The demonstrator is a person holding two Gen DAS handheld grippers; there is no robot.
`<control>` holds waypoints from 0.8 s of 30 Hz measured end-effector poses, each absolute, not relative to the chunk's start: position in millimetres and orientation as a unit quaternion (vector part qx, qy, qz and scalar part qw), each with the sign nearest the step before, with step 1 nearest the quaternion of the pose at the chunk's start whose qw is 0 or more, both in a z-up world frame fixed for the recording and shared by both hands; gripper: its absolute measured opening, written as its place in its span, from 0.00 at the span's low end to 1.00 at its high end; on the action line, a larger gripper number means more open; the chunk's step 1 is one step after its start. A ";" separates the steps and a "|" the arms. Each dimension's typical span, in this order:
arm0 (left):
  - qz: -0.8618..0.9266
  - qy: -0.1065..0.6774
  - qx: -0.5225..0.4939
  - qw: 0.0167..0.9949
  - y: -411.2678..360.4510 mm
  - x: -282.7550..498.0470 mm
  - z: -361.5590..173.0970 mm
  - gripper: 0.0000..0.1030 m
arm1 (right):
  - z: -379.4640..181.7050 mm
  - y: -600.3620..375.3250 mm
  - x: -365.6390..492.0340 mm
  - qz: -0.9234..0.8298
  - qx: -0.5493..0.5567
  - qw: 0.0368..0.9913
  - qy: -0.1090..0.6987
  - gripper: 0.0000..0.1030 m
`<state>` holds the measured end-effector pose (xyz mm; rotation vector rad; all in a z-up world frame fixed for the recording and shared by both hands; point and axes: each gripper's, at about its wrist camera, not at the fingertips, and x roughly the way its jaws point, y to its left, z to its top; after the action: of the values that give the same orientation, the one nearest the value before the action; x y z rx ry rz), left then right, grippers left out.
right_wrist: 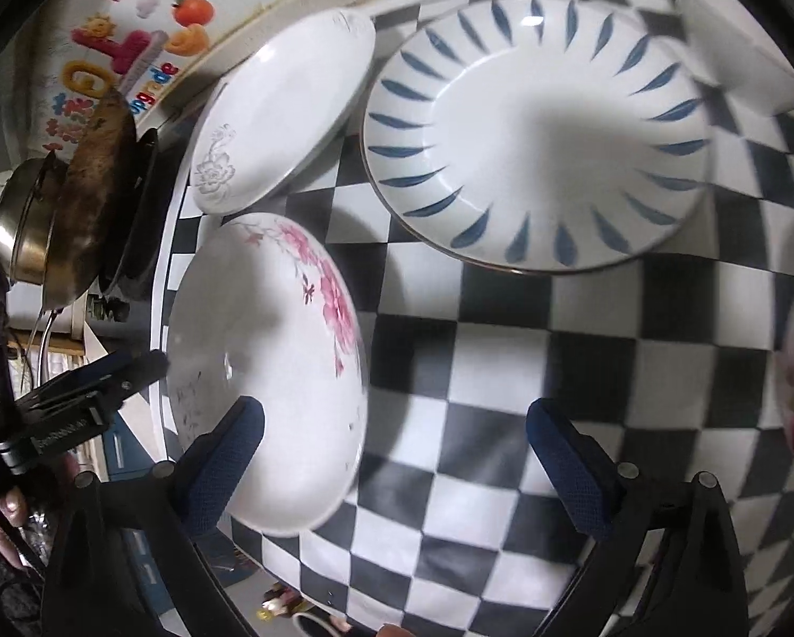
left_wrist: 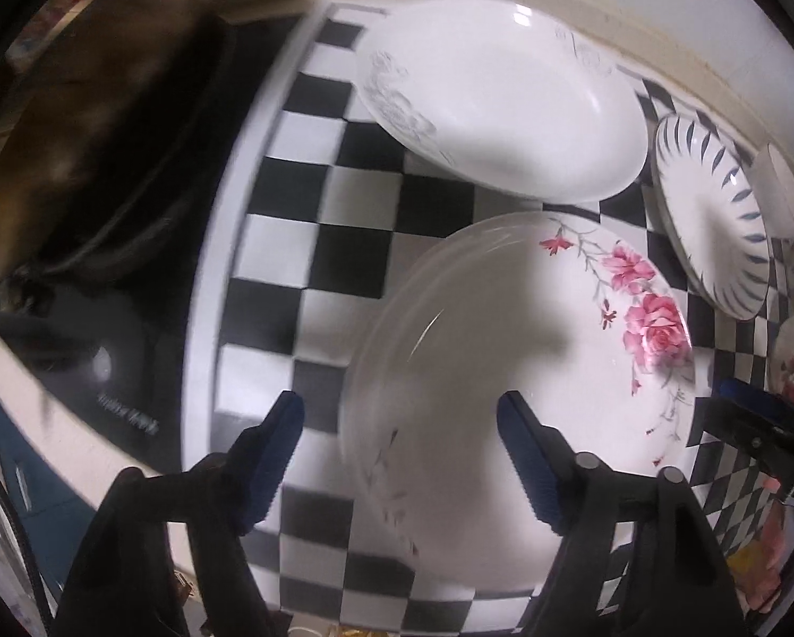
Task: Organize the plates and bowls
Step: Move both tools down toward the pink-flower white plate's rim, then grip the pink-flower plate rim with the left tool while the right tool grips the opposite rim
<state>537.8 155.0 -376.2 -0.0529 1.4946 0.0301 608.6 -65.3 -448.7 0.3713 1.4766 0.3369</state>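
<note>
On the worktop (right_wrist: 503, 371) I see the rose plate (right_wrist: 269, 371) nearest its left edge, the grey-flower plate (right_wrist: 285, 111) behind it toward the back wall, and the leaf-rimmed plate (right_wrist: 535, 132) right of that one, apart from the rose plate.

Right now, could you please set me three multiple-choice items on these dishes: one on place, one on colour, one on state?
1. The pink rose plate lies nearest which tool?
A. left tool
B. right tool
C. neither

2. The leaf strokes on the striped plate are:
A. red
B. blue
C. green

3. Both tools are:
A. shut on plates
B. open and holding nothing
C. out of view

Answers: 1 A, its fingers straddle the plate's near rim. 2 B, blue strokes ring the rim. 3 B, wide gaps show in both wrist views.
</note>
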 end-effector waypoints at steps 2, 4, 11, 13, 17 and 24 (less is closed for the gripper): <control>0.000 0.692 -0.023 0.721 156.2 545.3 -387.4 0.63 | -454.8 -59.5 614.1 0.151 0.170 0.704 0.673 0.85; -0.017 0.704 -0.025 0.710 158.6 551.3 -397.3 0.57 | -459.0 -55.2 616.2 0.150 0.174 0.697 0.679 0.81; -0.053 0.715 -0.049 0.695 171.2 557.6 -407.6 0.45 | -468.0 -35.8 619.1 0.152 0.166 0.686 0.692 0.54; -0.062 0.713 -0.057 0.696 175.3 557.8 -406.7 0.44 | -468.7 -30.4 618.6 0.156 0.159 0.685 0.694 0.41; -0.068 0.708 -0.059 0.701 186.3 556.9 -405.7 0.35 | -471.5 -23.7 615.2 0.154 0.152 0.681 0.700 0.26; -0.077 0.704 -0.053 0.704 186.8 540.1 -406.2 0.31 | -466.9 -31.7 604.7 0.147 0.144 0.693 0.691 0.17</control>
<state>540.1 186.8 -406.2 -0.1174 1.5663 -0.1721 604.7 -31.7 -466.9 0.3215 1.5445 0.3276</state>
